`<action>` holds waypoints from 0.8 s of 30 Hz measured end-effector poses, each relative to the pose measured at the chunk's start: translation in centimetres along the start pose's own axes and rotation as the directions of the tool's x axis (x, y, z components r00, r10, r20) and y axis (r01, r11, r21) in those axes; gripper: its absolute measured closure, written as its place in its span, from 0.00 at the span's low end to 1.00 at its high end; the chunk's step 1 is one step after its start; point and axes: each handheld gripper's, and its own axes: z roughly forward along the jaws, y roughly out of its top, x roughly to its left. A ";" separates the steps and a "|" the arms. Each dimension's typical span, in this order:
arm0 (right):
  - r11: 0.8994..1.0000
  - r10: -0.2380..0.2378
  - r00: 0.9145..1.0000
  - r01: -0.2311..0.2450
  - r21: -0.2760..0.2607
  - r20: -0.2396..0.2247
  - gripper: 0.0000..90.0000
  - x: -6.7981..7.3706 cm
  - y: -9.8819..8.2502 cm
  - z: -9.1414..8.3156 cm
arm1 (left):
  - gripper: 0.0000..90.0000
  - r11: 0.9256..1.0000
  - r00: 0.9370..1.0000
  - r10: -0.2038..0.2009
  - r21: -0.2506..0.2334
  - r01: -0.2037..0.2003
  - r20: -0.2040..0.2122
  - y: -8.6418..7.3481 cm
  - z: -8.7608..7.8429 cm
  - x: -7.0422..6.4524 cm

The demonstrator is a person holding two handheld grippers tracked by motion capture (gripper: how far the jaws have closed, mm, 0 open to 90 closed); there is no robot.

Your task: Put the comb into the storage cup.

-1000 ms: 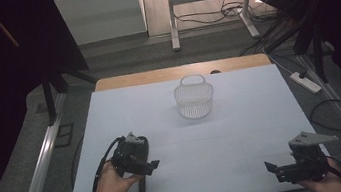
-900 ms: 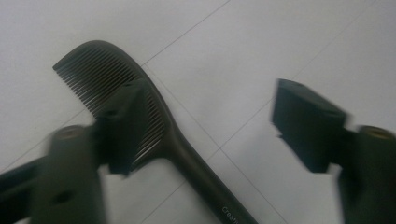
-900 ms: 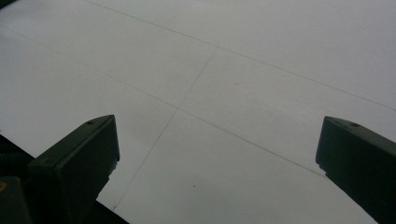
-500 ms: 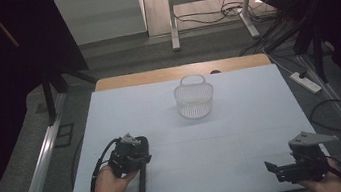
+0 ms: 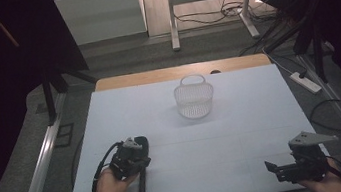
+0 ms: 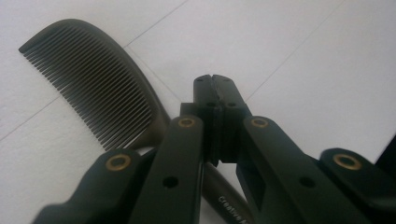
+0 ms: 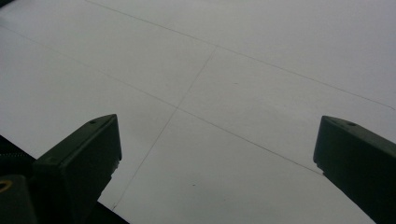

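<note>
Left gripper (image 6: 215,81) fingers just clamped together, empty | comb (image 6: 93,84) flat on bench (image 5: 242,116) beside them, missed | right gripper (image 5: 289,167) fingers spread, idle | risk: lifting without the comb

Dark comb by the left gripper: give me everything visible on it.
The dark brown-black plastic comb has a curved spine, a row of fine close-set teeth and a slim handle with pale printed lettering. It lies flat on the white table, near the front-left edge, handle toward the person. The left gripper sits over the handle, jaws pressed together above it. In the left gripper view the handle passes beneath the jaws, not between them; whether they touch it I cannot tell. It looks whole.
</note>
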 end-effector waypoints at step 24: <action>1.000 -0.003 1.000 0.003 0.002 -0.003 0.02 0.0 0.0 0.0 | 0.99 0.988 1.000 0.026 0.156 -0.024 -0.008 -0.6 2.1 -0.2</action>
